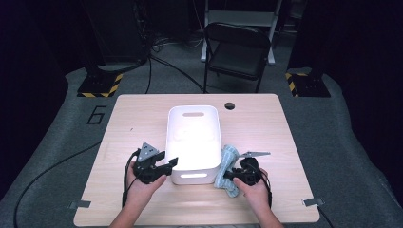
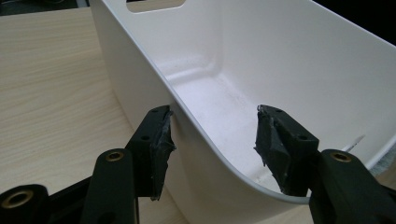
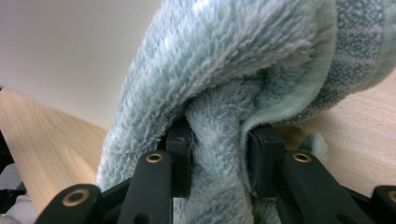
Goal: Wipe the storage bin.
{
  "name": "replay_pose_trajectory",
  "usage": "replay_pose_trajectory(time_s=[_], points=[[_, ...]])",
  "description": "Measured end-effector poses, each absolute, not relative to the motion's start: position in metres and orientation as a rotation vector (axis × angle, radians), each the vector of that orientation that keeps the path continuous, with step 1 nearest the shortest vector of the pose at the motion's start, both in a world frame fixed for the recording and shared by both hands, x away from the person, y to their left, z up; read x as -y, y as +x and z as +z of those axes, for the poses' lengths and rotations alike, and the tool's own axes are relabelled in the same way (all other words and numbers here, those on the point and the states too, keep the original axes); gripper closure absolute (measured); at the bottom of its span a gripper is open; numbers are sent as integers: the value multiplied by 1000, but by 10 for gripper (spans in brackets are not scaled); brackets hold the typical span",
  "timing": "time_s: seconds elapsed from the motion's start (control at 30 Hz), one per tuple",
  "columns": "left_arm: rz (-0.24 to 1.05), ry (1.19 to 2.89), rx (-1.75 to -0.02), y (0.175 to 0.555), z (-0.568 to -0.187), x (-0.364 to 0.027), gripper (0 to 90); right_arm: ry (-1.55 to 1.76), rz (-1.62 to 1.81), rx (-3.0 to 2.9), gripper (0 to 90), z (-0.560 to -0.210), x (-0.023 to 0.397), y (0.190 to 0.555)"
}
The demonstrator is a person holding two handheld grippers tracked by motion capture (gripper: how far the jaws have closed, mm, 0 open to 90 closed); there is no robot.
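A white plastic bin (image 1: 169, 137) with slotted handles stands in the middle of the table, and I see nothing inside it. My left gripper (image 1: 169, 165) sits at its near left corner. In the left gripper view the left gripper (image 2: 212, 121) stands open astride the bin wall (image 2: 289, 60), one jaw outside and one inside. A light blue towel (image 1: 229, 159) lies bunched against the bin's right side. My right gripper (image 1: 227, 175) is at its near end. In the right gripper view the right gripper (image 3: 219, 140) is shut on a fold of the towel (image 3: 224, 60).
The wooden table (image 1: 142, 118) has a cable hole (image 1: 230, 105) behind the bin and tape marks at its near corners. A black folding chair (image 1: 237, 47) stands beyond the far edge. Stands with yellow-black bases (image 1: 100, 85) rest on the floor.
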State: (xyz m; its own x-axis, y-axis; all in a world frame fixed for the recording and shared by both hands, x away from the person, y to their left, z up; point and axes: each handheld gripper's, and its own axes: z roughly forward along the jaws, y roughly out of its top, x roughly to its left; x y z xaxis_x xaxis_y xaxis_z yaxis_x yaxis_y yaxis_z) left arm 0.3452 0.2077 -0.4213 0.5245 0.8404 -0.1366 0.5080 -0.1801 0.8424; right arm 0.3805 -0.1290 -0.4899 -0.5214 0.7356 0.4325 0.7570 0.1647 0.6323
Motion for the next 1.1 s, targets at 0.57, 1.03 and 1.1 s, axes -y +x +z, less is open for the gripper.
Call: replay_pose_trajectory(time_s=[0.57, 1.03, 1.1], points=[[425, 1889, -1067, 332, -419, -203, 451, -1577, -1409, 2355, 643, -483, 141, 394], [387, 1923, -1015, 326, -414, -204, 419, -1626, -1444, 2323, 622, -481, 148, 404], [384, 1908, -999, 326, -413, -207, 419, -1630, -1445, 2321, 622, -481, 147, 403]])
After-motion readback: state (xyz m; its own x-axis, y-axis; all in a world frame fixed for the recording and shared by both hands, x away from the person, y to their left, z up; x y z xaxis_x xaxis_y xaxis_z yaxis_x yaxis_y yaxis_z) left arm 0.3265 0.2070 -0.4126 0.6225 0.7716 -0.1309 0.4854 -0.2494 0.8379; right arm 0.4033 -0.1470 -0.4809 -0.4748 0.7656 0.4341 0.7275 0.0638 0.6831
